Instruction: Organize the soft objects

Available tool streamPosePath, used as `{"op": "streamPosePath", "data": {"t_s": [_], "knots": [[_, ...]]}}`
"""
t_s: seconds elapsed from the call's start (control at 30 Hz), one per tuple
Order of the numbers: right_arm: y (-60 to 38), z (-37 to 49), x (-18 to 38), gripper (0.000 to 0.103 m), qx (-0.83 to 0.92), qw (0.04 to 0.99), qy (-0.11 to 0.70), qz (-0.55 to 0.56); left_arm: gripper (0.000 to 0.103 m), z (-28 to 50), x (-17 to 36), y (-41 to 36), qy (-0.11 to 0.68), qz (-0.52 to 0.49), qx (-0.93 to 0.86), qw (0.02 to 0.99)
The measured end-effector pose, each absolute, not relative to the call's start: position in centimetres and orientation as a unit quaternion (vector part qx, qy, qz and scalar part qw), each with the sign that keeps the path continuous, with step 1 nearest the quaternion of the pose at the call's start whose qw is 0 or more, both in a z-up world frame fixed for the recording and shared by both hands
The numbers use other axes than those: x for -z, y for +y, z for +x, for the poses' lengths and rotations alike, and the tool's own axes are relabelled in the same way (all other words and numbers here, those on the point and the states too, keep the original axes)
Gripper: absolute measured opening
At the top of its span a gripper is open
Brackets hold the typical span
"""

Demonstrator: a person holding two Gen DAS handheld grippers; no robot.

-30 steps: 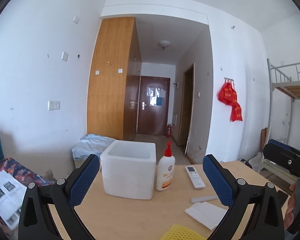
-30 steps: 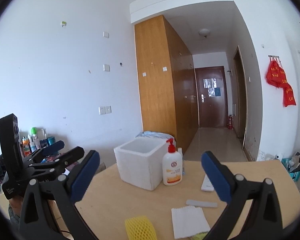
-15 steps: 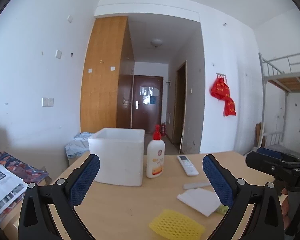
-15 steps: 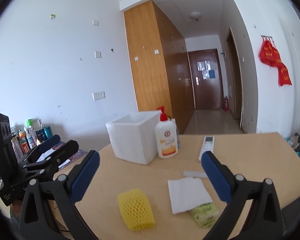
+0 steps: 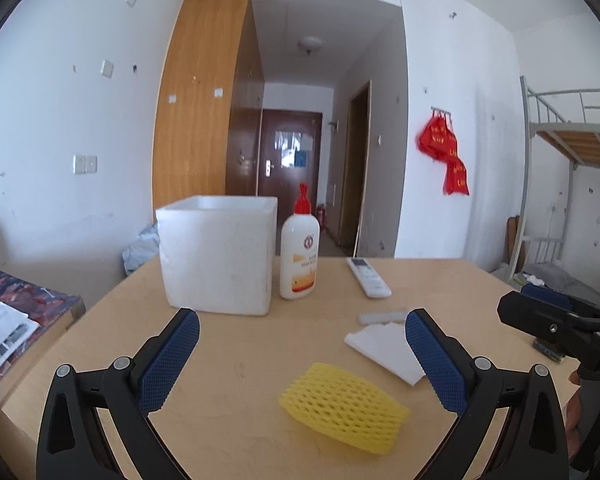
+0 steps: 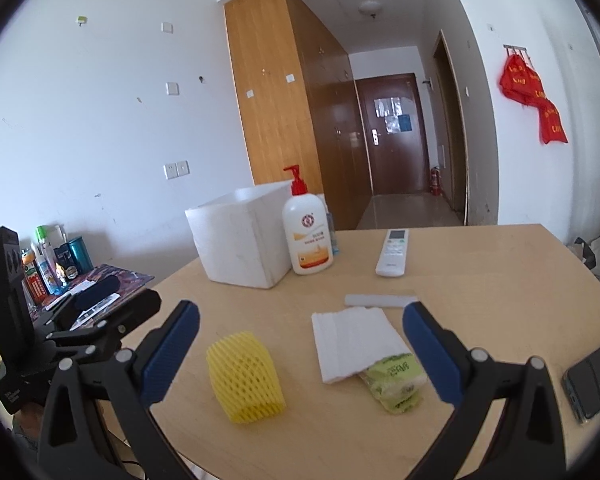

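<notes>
Packaging of the green tissue packet (image 6: 396,384) carries print too blurred to read, and the folded white paper towel (image 6: 350,342) lying across its far end hides that part of it. In the left wrist view the packet does not show, and the towel (image 5: 384,348) is partly covered by the blue pad (image 5: 434,364) of the left gripper (image 5: 300,360). The inside of the white foam box (image 6: 240,248) cannot be seen from either camera. A dark phone (image 6: 592,384) at the table's right edge is cut off by the lens rim.

The yellow foam net sleeve (image 6: 244,378) lies on the light wooden table (image 6: 480,288), near its front edge, left of the towel and apart from it. The left gripper's jaws stand wide apart above the table with nothing between them; the right gripper (image 6: 300,354) is likewise spread wide and empty, with sleeve, towel and packet lying on the table between its fingers in its view.

Farther back, the box stands at the left, a white pump bottle with a red top (image 6: 308,236) just beside it on the right, then a white remote control (image 6: 392,252). A thin grey strip (image 6: 380,301) lies between the remote and the towel.
</notes>
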State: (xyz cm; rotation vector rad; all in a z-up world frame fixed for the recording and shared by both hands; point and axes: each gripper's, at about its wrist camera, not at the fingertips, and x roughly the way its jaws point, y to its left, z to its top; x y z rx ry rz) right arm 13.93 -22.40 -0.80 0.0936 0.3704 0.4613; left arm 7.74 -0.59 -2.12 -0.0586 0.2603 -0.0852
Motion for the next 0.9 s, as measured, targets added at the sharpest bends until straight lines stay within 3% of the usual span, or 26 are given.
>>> {"op": "streamPosePath", "data": {"t_s": [0.9], "knots": [[-22.2,19.2,3.9,0.103,-0.180,0.937,0.299,-0.013,0.103,12.7,6.7,-2.2,0.266,-0.024,0.087,0.960]]}}
